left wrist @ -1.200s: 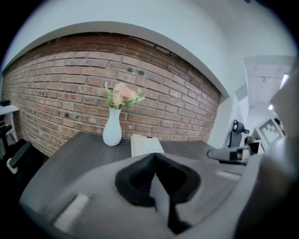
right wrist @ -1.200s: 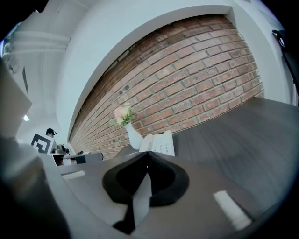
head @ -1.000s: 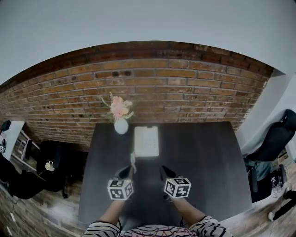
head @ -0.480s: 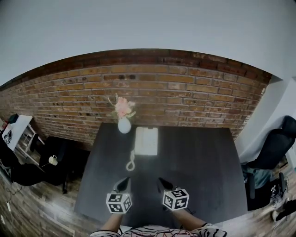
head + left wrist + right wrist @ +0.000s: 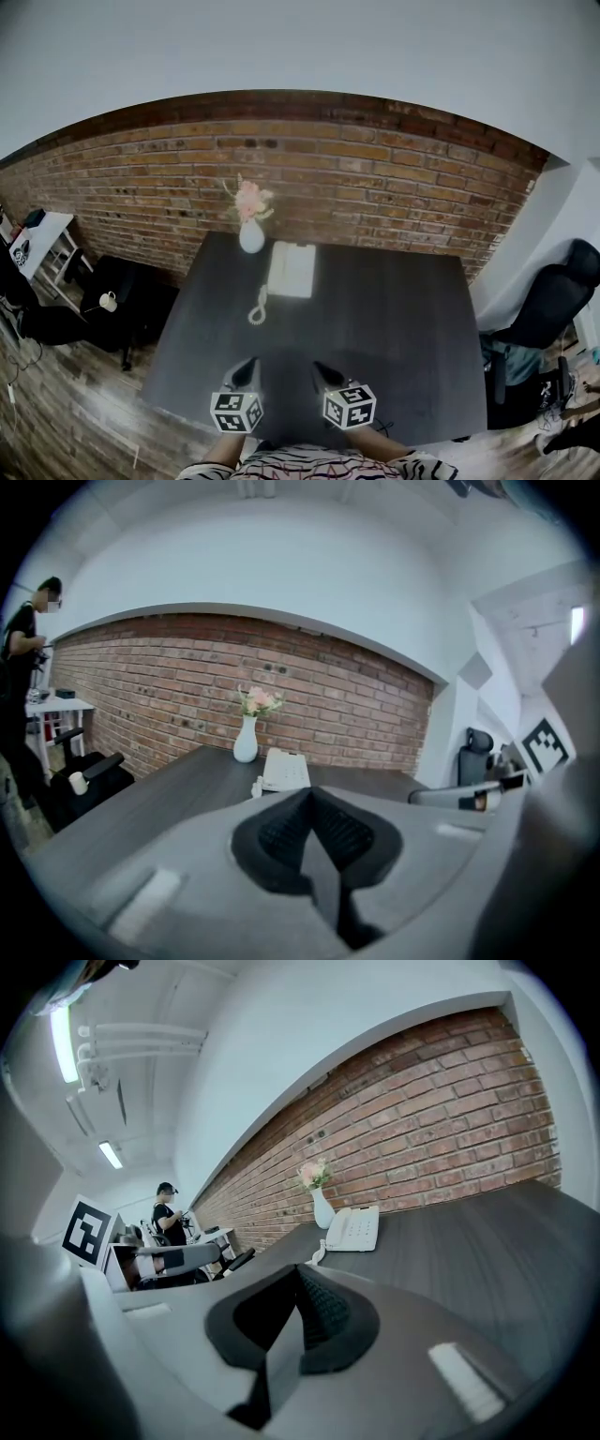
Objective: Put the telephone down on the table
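The telephone (image 5: 292, 269) lies flat on the table (image 5: 403, 328), in the upper middle of the head view, just right of the vase (image 5: 251, 236) and close to the brick wall (image 5: 375, 178). Its long axis runs up and down the frame, from the table's near side toward the wall, tilted slightly. One short end faces the wall. The coiled cord (image 5: 257, 307) trails from its lower left corner toward the bottom of the frame.

A second ago both grippers were higher in the frame, the left one's tips right beside the cord. Now both have drawn back to the lower edge of the table, and the cord lies clear of them. The telephone has stayed beside the vase.

The left gripper (image 5: 246, 367) and right gripper (image 5: 320, 369) sit side by side at the bottom centre, well apart from the telephone, which is ahead of them and roughly between their lines. In each gripper view the jaws are pressed together with nothing between them: left gripper (image 5: 312, 799), right gripper (image 5: 298, 1275). Both views show the telephone (image 5: 284, 769) (image 5: 353, 1229) beyond the tips, lying on the table.
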`<act>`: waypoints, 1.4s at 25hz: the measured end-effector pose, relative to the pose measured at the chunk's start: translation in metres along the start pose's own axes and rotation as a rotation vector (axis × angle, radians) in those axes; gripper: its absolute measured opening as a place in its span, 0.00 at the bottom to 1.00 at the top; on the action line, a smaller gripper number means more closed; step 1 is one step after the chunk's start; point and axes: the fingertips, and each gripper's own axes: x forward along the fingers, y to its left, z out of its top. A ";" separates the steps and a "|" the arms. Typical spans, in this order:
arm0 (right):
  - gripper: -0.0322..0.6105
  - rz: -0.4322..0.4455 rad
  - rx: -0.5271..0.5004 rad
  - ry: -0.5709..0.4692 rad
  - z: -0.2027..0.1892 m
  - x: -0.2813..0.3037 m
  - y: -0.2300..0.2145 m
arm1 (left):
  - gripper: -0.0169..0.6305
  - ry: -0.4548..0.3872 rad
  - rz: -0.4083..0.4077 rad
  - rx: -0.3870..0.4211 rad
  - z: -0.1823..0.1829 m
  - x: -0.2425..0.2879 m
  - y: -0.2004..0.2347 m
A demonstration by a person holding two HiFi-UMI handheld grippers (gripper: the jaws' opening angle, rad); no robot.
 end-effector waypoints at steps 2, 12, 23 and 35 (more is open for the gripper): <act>0.05 0.008 -0.004 0.013 -0.007 -0.010 0.001 | 0.03 -0.002 0.016 -0.009 -0.006 -0.009 -0.006; 0.05 0.006 0.027 0.018 -0.020 -0.049 -0.011 | 0.03 -0.005 0.068 -0.049 -0.029 -0.042 -0.034; 0.05 0.022 0.037 0.014 -0.018 -0.068 -0.017 | 0.03 -0.013 0.065 -0.056 -0.031 -0.052 -0.060; 0.05 0.039 0.037 0.012 -0.011 -0.068 -0.023 | 0.03 -0.014 0.065 -0.044 -0.026 -0.049 -0.072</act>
